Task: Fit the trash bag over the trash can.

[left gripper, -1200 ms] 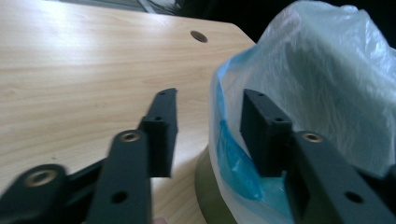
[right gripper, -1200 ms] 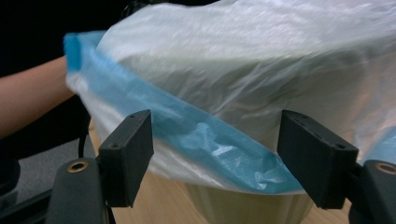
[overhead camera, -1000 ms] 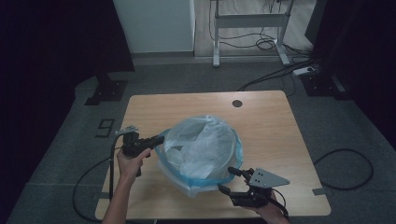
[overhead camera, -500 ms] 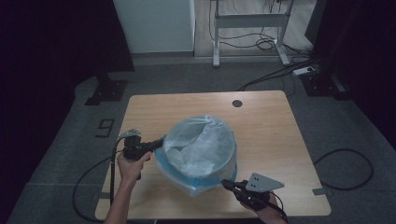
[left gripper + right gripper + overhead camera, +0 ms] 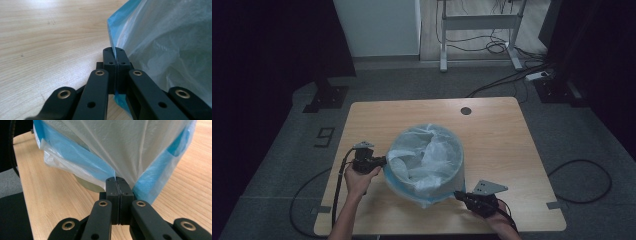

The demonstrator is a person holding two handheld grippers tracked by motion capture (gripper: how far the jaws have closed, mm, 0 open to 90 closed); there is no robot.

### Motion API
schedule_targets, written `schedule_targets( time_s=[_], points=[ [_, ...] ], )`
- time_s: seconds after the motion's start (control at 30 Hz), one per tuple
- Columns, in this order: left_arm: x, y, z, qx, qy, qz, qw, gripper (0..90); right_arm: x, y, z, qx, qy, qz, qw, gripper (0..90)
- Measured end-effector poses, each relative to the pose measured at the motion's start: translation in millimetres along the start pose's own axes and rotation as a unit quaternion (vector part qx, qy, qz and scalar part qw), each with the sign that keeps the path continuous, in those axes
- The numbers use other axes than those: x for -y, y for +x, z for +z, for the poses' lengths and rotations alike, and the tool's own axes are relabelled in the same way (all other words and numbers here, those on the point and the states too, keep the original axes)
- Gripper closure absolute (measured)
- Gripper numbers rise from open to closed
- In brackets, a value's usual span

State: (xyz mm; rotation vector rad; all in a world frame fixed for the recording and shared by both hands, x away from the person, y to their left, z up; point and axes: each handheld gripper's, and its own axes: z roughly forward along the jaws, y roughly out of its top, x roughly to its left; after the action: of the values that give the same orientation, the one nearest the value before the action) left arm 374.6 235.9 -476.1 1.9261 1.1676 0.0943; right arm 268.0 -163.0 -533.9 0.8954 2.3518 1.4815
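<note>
Now the wooden worktop [image 5: 492,130] sits in the middle of the high view, and on it, low and a little left of centre, stands the round bin [image 5: 424,167] with its translucent liner bag [image 5: 427,155] draped over the rim, a blue hem [image 5: 394,182] showing along the lower edge.

Compared with a second ago, my right tool [image 5: 459,195] has moved: back then it sat with jaws spread just off the lower right of the bin, and now it is pressed in against the bag's hem at the bottom right of the bin. In the right gripper view its jaws are pressed together, and I read them as pinching a fold where the white film meets the blue hem [image 5: 100,170]. The bin has also shifted slightly toward the lower left. To my mind that means both sides of the hem are now held, so the liner can be pulled down evenly over the rim.

My left tool [image 5: 382,161] is level at the bin's left side, hand behind it, forearm coming up from the bottom edge. In the left gripper view its jaws are closed on the blue edge of the bag [image 5: 113,37].

My right hand [image 5: 489,206] lies low near the worktop's front edge, the tool pointing up and left.
</note>
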Motion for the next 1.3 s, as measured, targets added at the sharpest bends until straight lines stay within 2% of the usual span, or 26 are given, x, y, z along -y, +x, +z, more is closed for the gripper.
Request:
schedule_targets(
  time_s=[0.07, 0.13, 0.2, 0.23, 0.33, 0.47, 0.57, 0.63, 0.7, 0.73, 0.8, 0.87, 1.0, 1.07, 1.17, 1.23, 1.3],
  points=[
    [0.1, -0.7, 1.5, 0.000, 0.000, 0.000, 1.0000, 88.4, 1.2, -1.1, -0.9, 0.001, -0.001, 0.002, 1.0000, 86.9],
    [0.0, -0.8, 0.8, 0.000, -0.004, 0.000, 1.0000, 88.4, 0.1, -0.4, -5.9, 0.002, -0.015, 0.002, 0.9999, 76.8],
    [-0.4, 0.0, -1.4, 0.001, -0.007, 0.000, 1.0000, 88.2, -3.8, 0.7, -15.7, 0.002, -0.043, 0.004, 0.9991, 68.1],
    [-0.3, 0.0, -1.9, 0.002, -0.009, -0.001, 1.0000, 88.1, -7.2, 1.1, -23.2, 0.003, -0.062, 0.003, 0.9980, 62.7],
    [-0.6, 0.7, -3.6, 0.003, -0.013, -0.004, 0.9999, 88.0, -16.0, -0.9, -38.2, 0.018, -0.097, 0.002, 0.9951, 52.5],
    [-0.9, 0.2, -3.7, 0.007, -0.017, -0.006, 0.9998, 87.8, -32.4, -11.9, -48.2, 0.034, -0.120, 0.003, 0.9922, 44.6],
    [-0.9, -0.1, -2.5, 0.007, -0.017, -0.004, 0.9998, 87.6, -43.9, -19.2, -47.7, 0.025, -0.126, -0.002, 0.9917, 39.8],
    [-0.8, 0.0, -2.2, 0.008, -0.017, -0.004, 0.9998, 87.5, -52.8, -24.0, -47.3, 0.011, -0.134, -0.010, 0.9909, 37.6],
    [-0.9, 0.0, -2.4, 0.010, -0.018, -0.005, 0.9998, 87.6, -60.5, -28.8, -46.4, -0.017, -0.139, -0.017, 0.9900, 35.5],
    [-0.9, 0.2, -2.7, 0.010, -0.018, -0.005, 0.9998, 87.6, -63.5, -30.9, -45.2, -0.022, -0.139, -0.022, 0.9899, 34.7],
    [-1.0, 0.6, -3.6, 0.010, -0.020, -0.004, 0.9998, 87.6, -67.3, -35.9, -42.3, -0.048, -0.138, -0.023, 0.9890, 35.8],
    [-0.8, 0.1, -4.7, 0.011, -0.021, -0.005, 0.9997, 87.6, -68.6, -38.9, -39.9, -0.060, -0.139, -0.025, 0.9881, 40.6],
    [-1.1, -0.6, -7.2, 0.013, -0.027, -0.004, 0.9995, 87.6, -66.7, -39.3, -38.7, -0.071, -0.147, -0.025, 0.9862, 58.9],
    [-1.2, -0.7, -7.8, 0.015, -0.029, -0.005, 0.9994, 87.7, -65.7, -38.3, -38.1, -0.069, -0.151, -0.024, 0.9857, 68.9],
    [-1.2, -1.2, -7.8, 0.015, -0.031, -0.006, 0.9994, 87.9, -64.8, -36.9, -35.5, -0.064, -0.147, -0.027, 0.9867, 82.7],
    [-1.0, -1.5, -7.7, 0.014, -0.030, -0.005, 0.9994, 88.0, -63.9, -36.3, -34.1, -0.064, -0.146, -0.029, 0.9868, 88.7],
    [-1.0, -1.6, -7.3, 0.013, -0.030, -0.005, 0.9995, 88.1, -62.4, -36.0, -33.2, -0.058, -0.146, -0.028, 0.9871, 89.2]
  ],
)
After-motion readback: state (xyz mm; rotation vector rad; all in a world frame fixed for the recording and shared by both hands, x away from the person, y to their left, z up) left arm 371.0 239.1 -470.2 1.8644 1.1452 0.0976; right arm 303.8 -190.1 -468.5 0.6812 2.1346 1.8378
